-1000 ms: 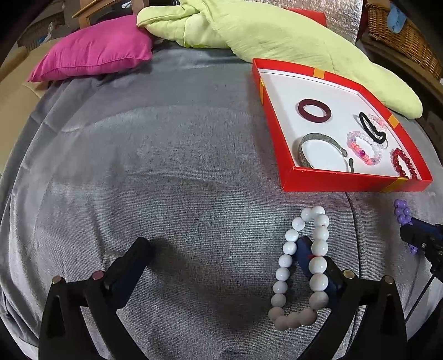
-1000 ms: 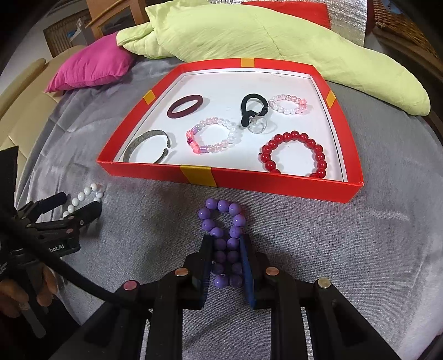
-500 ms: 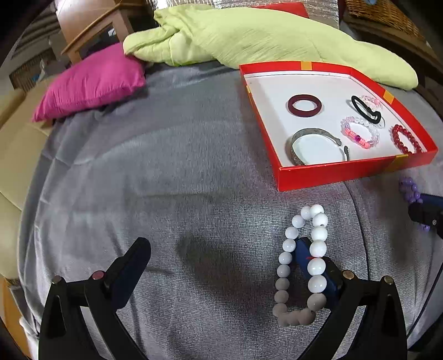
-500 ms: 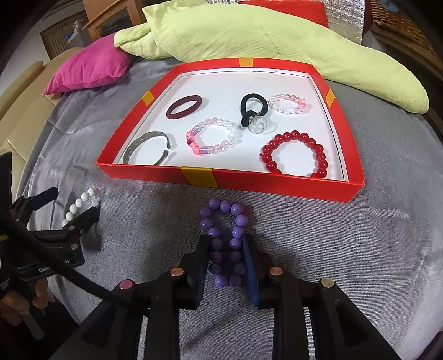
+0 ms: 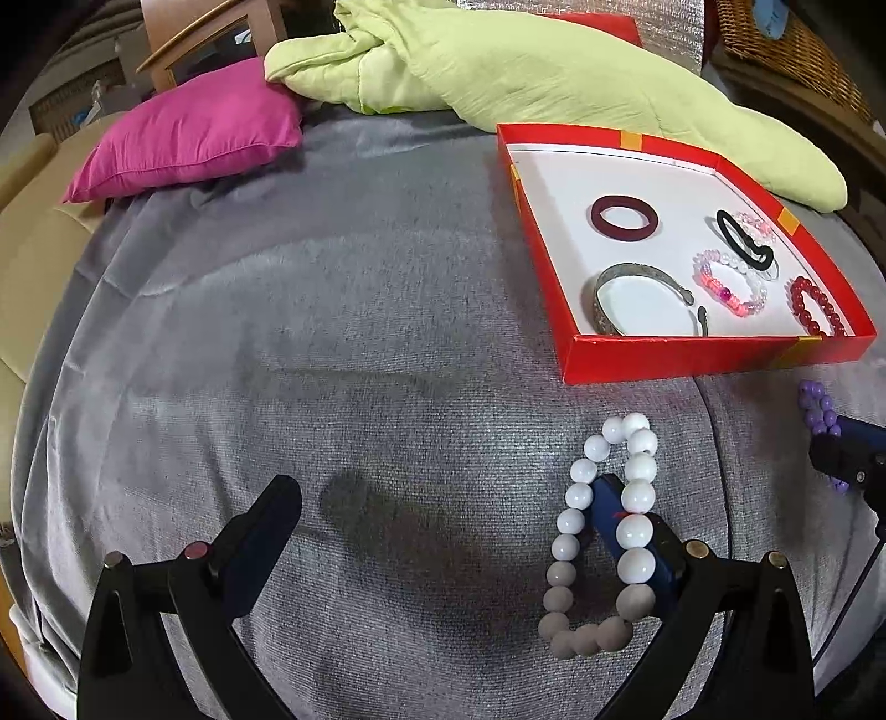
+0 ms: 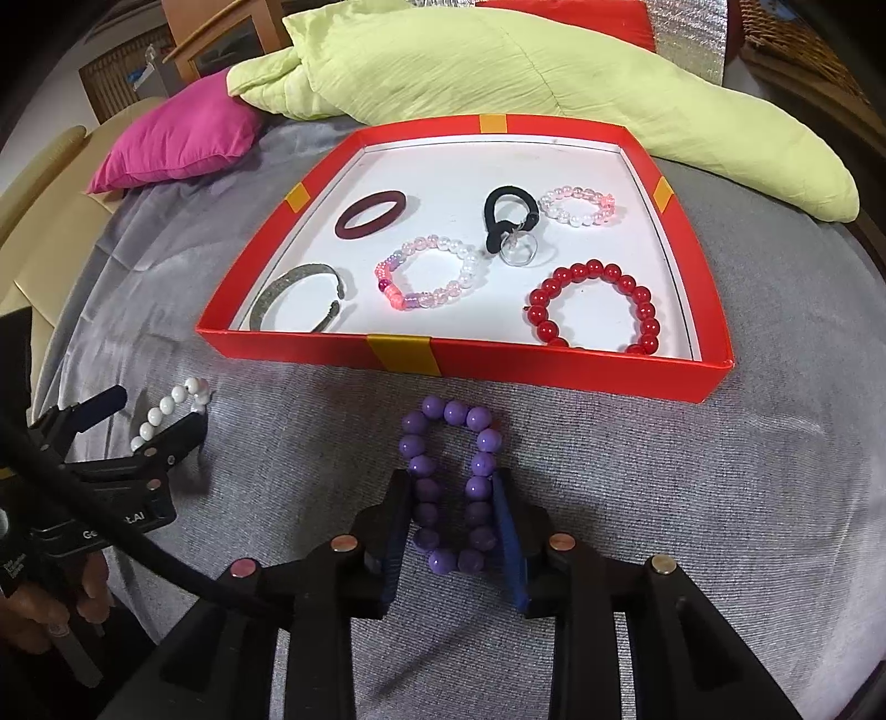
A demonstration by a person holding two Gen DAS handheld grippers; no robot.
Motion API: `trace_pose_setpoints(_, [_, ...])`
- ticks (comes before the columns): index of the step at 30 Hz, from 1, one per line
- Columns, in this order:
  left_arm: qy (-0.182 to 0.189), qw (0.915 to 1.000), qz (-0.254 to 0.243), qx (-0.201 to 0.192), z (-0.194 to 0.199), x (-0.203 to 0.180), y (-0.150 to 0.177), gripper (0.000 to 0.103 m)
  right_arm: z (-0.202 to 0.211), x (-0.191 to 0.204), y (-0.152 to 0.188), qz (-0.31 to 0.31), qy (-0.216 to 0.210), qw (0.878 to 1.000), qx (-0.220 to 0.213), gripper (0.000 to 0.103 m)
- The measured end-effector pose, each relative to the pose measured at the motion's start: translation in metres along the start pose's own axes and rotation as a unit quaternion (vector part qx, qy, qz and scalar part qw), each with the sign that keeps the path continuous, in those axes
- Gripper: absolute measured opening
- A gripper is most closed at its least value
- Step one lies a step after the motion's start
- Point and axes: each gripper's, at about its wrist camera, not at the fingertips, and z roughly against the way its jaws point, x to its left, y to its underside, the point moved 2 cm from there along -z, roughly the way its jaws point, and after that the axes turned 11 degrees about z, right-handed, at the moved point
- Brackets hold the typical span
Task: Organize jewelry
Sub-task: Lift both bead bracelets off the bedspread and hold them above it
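Two limp bead strings: purple bracelet (image 6: 451, 490) pinched across both sides by right gripper (image 6: 454, 531); white bracelet (image 5: 603, 545) looped over one finger of wide-apart left gripper (image 5: 443, 531).

In the left wrist view the tray's near wall (image 5: 692, 357) hides the lower arcs of the cuff (image 5: 631, 299) and the red beads (image 5: 818, 310). The purple beads (image 5: 817, 407) are partly covered by the right gripper (image 5: 847, 459), itself cut off by the picture's right edge, so its opening cannot be read there. The white beads (image 5: 603, 537) loop over one finger (image 5: 637, 531), covering part of it. In the right wrist view the left gripper (image 6: 144, 421) hides much of the white beads (image 6: 166, 410), and a hand (image 6: 50, 615) is cut by the left edge. The basket (image 6: 803, 50) runs out of the frame.
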Motion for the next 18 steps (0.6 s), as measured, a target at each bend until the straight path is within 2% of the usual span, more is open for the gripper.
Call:
trace_pose_setpoints(7, [-0.012,0.999,-0.04,-0.017,0.006,-0.008,0.0,0.103,0.001,0.005,0.001,0.013,0.015,1.0,-0.007,0.032])
trace_pose_setpoints(9, [0.0,0.9987,-0.047,-0.017,0.008,-0.008,-0.001,0.096,0.001,0.007,0.003,0.024,0.027,0.999,-0.009,0.027])
trace_pose_setpoints(11, [0.033,0.9984,-0.044,-0.01,0.01,-0.009,-0.001,0.072,0.002,0.009,0.003,0.027,0.031,0.999,-0.011,0.023])
trace_pose_setpoints(13, [0.062,0.9973,-0.04,-0.003,0.012,-0.011,0.0,0.057,0.003,0.007,0.004,0.025,0.029,0.999,-0.013,0.021])
trace_pose_setpoints(15, [0.065,0.9968,-0.047,-0.007,0.013,-0.013,0.0,0.045,0.004,0.004,0.004,0.018,0.02,1.0,-0.013,0.021])
trace_pose_setpoints(17, [0.073,0.9961,-0.049,-0.007,0.015,-0.013,0.0,0.025,0.006,0.0,0.004,0.011,0.011,1.0,-0.014,0.021])
trace_pose_setpoints(18, [0.078,0.9957,-0.049,-0.005,0.016,-0.013,0.0,0.021,0.007,-0.002,0.004,0.007,0.005,1.0,-0.015,0.021])
